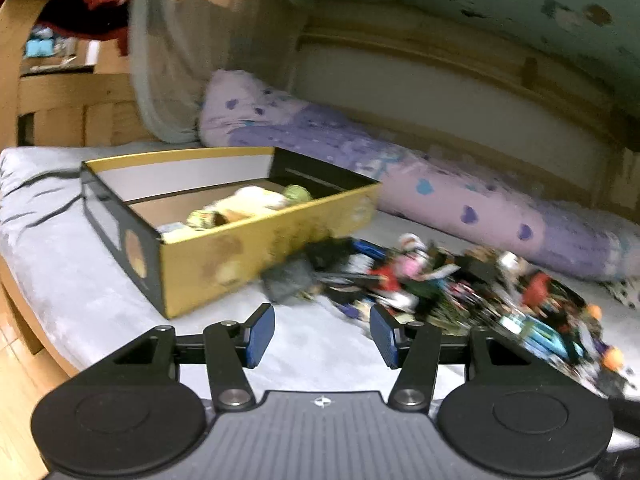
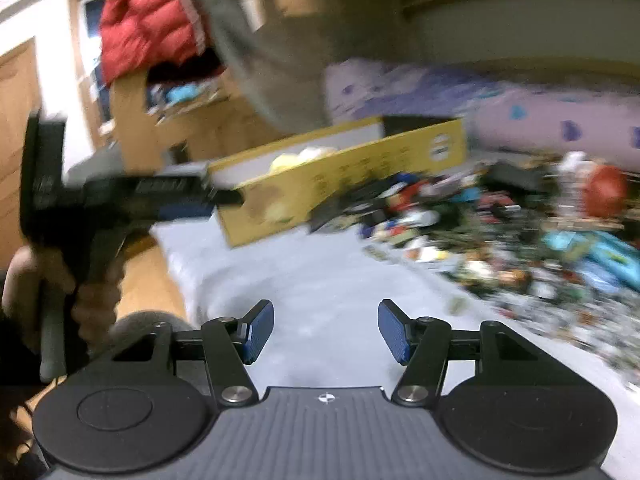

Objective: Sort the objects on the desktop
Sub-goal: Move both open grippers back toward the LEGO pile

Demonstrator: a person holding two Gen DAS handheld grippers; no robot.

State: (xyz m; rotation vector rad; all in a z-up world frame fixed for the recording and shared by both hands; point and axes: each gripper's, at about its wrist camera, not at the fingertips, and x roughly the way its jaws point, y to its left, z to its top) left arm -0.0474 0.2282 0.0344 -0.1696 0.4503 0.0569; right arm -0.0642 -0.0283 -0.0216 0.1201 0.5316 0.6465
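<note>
Holding blurred yellowish items, the box (image 1: 224, 216) is seen on the bed (image 1: 80, 292) beside a smeared pile (image 1: 460, 284), each gripper (image 1: 322, 334) (image 2: 326, 330) spread, empty.

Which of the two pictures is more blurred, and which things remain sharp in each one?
The right wrist view is more blurred: the yellow box and the toy pile smear sideways, while the right gripper stays sharp. In the left wrist view the box is only softly blurred, the pile is smeared, and the left gripper is crisp. Both views bend straight lines near the edges.
</note>
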